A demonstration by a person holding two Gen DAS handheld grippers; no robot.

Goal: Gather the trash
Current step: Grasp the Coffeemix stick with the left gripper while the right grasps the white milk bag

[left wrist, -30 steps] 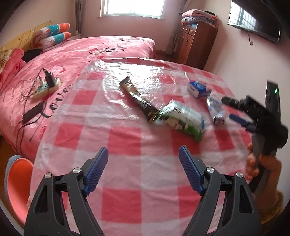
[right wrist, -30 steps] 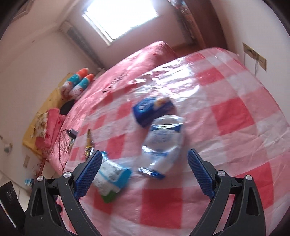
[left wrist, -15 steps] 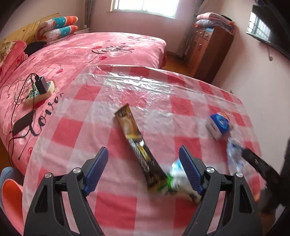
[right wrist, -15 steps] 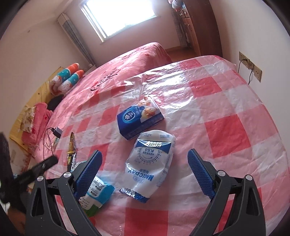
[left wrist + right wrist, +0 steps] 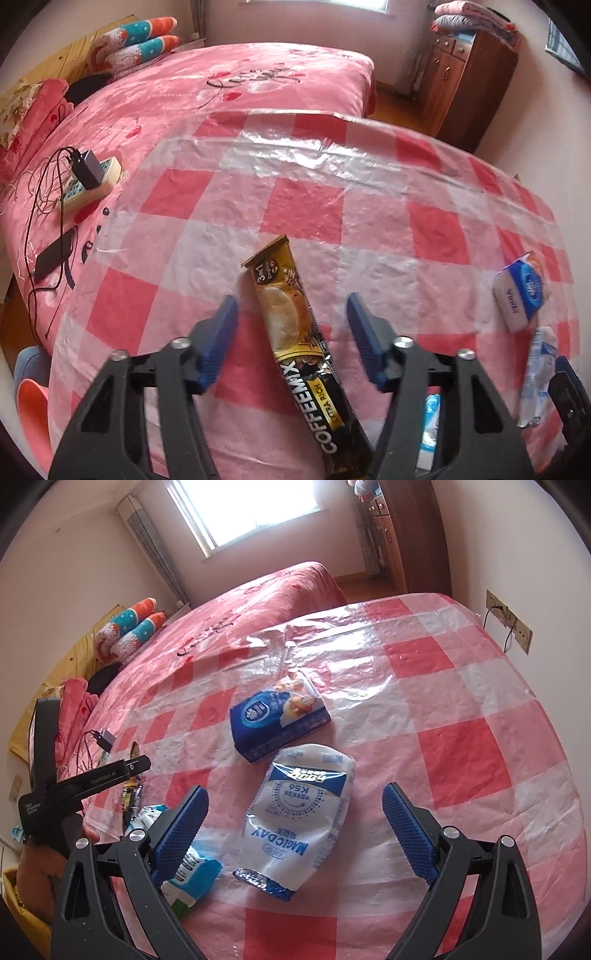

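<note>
Pink walls and a pink bed (image 5: 229,103) frame your worktop (image 5: 306,206), which wears a red-and-white checked cloth under clear plastic. Your left tongs (image 5: 291,332) straddle the coffee-mix sachet (image 5: 295,332), a long gold-and-black stick lying flat and running from between the blue pads back under the tool; the jaws have just been closing and stand at a middling gap, with cloth showing on both sides of the sachet, so the pads are not yet pressing on it. To the right in that view sit a blue-and-white tissue pack (image 5: 519,291) and, nearer you, the edge of a crumpled clear-and-blue pouch (image 5: 537,373). From your right wrist view, your right tongs (image 5: 295,827) are spread wide and hold nothing; the white-and-blue pouch (image 5: 299,819) lies flat on the cloth between the pads, touching neither. The tissue pack (image 5: 277,716) lies just beyond the pouch, close against its far end. A smaller blue-and-white wrapper with a green edge (image 5: 192,875) lies partly behind your right tool's left finger. At the left edge of that view you can see your left hand (image 5: 37,871) gripping its black tool, whose finger reaches over the sachet (image 5: 129,794); only a dark sliver of the sachet shows there. On the bed beside the worktop rest a power strip with a black charger (image 5: 88,177), tangled cables and a dark phone (image 5: 55,258).
</note>
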